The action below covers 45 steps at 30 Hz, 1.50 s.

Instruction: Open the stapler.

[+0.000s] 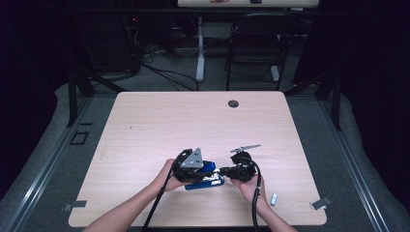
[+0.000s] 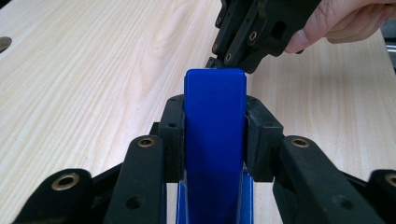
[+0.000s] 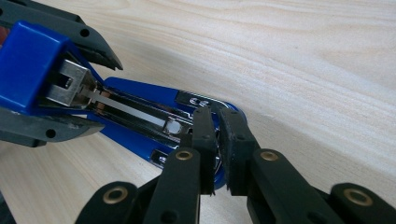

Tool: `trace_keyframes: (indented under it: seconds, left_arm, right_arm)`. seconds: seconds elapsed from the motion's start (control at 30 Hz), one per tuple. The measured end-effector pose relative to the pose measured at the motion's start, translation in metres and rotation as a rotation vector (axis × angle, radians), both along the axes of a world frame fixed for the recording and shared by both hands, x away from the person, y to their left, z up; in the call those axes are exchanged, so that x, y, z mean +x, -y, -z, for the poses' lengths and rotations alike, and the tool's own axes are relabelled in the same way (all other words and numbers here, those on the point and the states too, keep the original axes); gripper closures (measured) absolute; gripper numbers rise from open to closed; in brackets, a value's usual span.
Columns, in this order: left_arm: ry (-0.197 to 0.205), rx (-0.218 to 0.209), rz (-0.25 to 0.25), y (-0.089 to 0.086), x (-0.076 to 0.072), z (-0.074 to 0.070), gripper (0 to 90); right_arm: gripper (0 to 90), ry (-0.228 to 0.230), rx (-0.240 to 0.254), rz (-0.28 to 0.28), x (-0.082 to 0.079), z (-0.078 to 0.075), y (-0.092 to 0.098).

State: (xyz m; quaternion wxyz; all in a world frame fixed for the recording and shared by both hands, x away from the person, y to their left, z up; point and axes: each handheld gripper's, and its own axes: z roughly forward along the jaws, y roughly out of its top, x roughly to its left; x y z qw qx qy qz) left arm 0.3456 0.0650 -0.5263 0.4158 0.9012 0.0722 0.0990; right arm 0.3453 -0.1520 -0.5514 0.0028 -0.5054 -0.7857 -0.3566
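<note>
The left hand-held gripper [image 2: 212, 140] clamps the blue stapler's [image 1: 205, 176] raised top cover [image 2: 215, 140] near the tabletop's [image 1: 193, 121] front edge; the right hand-held gripper [image 3: 217, 140], jaws nearly together, pinches its base rim. Hold steady, opening the magazine [image 3: 135, 114] gently.

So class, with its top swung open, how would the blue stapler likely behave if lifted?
The blue stapler probably flops at its hinge, since the top is swung up. Its smooth plastic top may slip between the jaws. The flat base probably won't roll.
</note>
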Motion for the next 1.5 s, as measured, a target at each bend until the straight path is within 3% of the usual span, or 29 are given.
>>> trace_keyframes:
  seconds: [0.3, 0.57, 0.73, 0.93, 1.2, 1.5]
  left_arm:
    - [0.010, 0.074, -0.019, 0.011, 0.000, -0.002, 64.9]
    - [0.028, 0.115, -0.006, 0.018, 0.001, -0.003, 64.2]
    - [0.014, 0.131, 0.002, 0.023, 0.003, -0.001, 64.2]
    - [-0.003, 0.124, 0.009, 0.028, 0.005, -0.001, 64.2]
    - [-0.013, 0.088, 0.014, 0.015, 0.005, -0.011, 65.2]
    - [-0.009, 0.073, -0.046, -0.004, -0.005, -0.025, 65.2]
  right_arm:
    - [85.5, 0.004, -0.001, -0.004, 0.000, 0.000, 0.000]
    - [85.5, 0.002, 0.014, 0.002, 0.001, 0.001, 0.001]
    - [85.4, 0.001, 0.019, 0.001, 0.001, 0.002, 0.002]
    - [85.4, 0.000, 0.021, 0.001, 0.001, 0.002, 0.002]
    - [85.6, 0.001, 0.010, 0.000, 0.001, 0.001, 0.001]
    - [86.0, 0.007, -0.006, -0.008, 0.000, 0.000, -0.001]
